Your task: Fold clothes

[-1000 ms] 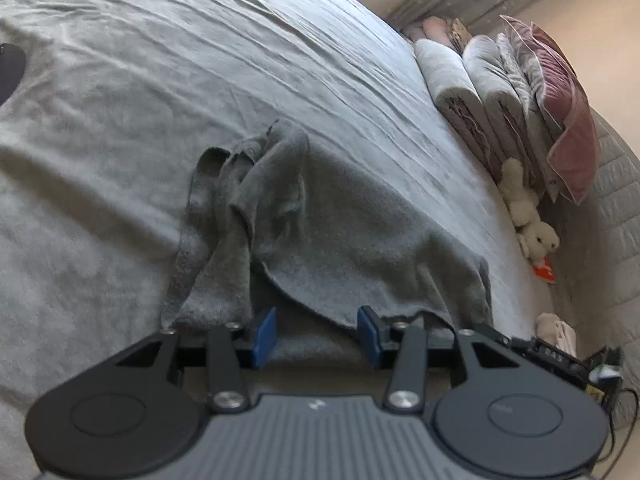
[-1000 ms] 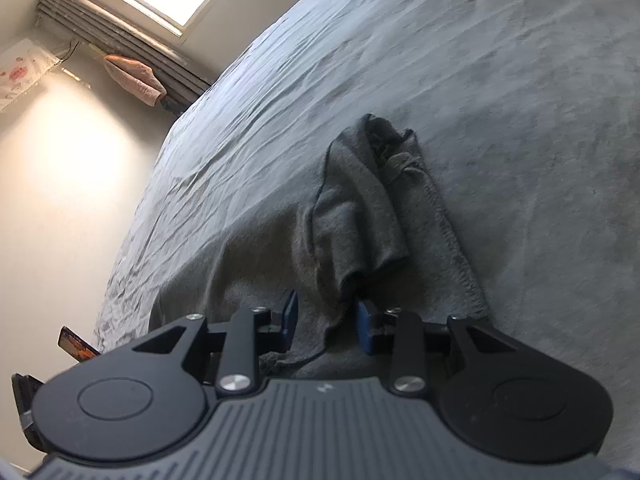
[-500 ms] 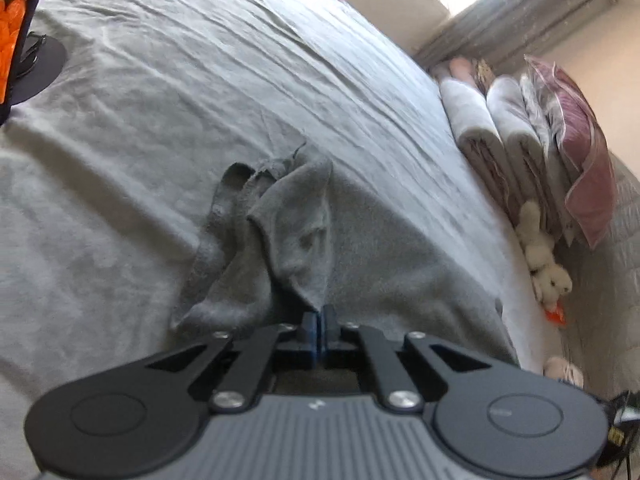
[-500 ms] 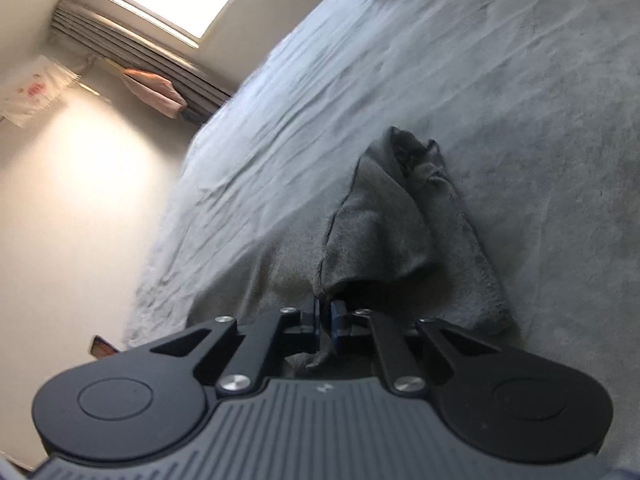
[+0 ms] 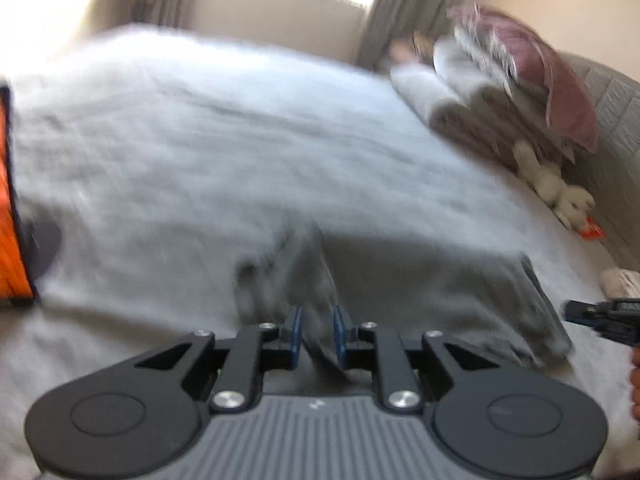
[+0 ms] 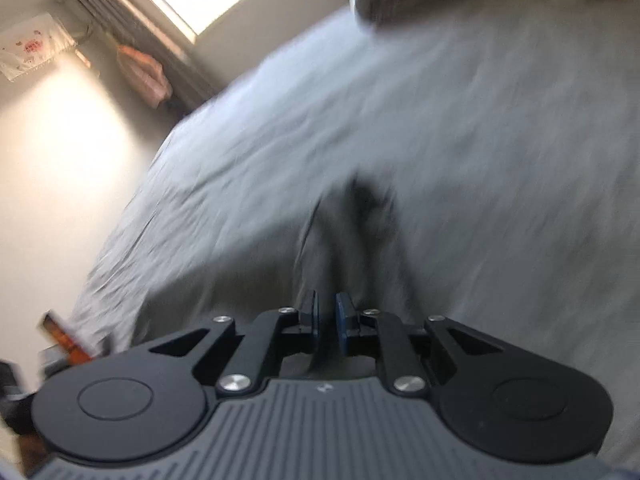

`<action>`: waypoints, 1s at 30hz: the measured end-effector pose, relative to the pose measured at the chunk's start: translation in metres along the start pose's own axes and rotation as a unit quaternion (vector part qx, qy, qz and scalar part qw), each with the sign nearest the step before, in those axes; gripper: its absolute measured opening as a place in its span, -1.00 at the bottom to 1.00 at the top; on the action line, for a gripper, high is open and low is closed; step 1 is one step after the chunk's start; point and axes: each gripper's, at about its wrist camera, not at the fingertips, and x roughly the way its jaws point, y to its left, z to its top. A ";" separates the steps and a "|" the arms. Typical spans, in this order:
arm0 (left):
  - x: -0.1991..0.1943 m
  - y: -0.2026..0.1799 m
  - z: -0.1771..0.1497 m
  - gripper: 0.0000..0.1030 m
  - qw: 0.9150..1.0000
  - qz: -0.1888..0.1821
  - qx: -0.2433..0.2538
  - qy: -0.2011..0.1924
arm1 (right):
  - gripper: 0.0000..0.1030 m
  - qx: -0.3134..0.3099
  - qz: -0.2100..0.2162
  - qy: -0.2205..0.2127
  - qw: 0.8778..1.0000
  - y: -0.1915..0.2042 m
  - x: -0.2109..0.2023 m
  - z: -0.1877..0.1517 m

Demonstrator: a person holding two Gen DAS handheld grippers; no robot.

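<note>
While both views are blurring, the left gripper (image 5: 316,332) is pinching the grey garment (image 5: 420,280) on the bed (image 5: 240,140). The right gripper (image 6: 327,322) is clamping cloth too.

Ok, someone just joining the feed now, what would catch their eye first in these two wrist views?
Probably the grey garment on the bed, running up between the blue pads of the left gripper; both views are motion-blurred. The right gripper also has grey cloth between its narrowly parted pads. After that, the pink pillow atop stacked bedding at the far right of the left view, with a white plush toy below it.
</note>
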 end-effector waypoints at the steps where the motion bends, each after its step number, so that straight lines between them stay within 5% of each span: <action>1: 0.003 -0.002 0.001 -0.67 1.000 0.003 0.007 -0.012 | -0.68 -0.014 -0.012 -0.020 1.000 0.005 0.002 0.001; 6: 0.027 -0.029 0.004 -0.67 0.996 -0.001 0.074 -0.055 | -0.68 -0.082 -0.038 -0.067 0.994 0.035 0.033 -0.003; 13: 0.068 -0.034 -0.001 -0.70 0.993 0.026 0.108 -0.035 | -0.69 -0.157 -0.060 -0.068 0.983 0.044 0.061 -0.011; 18: 0.063 -0.019 -0.003 -0.80 0.993 0.022 0.117 -0.017 | -0.76 -0.166 -0.054 -0.046 0.984 0.027 0.054 -0.011; 21: 0.054 -0.015 -0.005 -0.79 0.993 0.015 0.113 -0.020 | -0.54 -0.171 -0.050 -0.033 0.983 0.017 0.050 -0.011; 24: 0.050 -0.016 -0.006 -0.64 0.994 0.014 0.109 -0.023 | -0.38 -0.152 -0.052 -0.035 0.986 0.005 0.045 -0.007; 30: 0.052 -0.023 -0.006 -0.50 0.993 0.025 0.111 -0.024 | -0.38 -0.130 -0.073 -0.029 0.988 -0.004 0.050 -0.003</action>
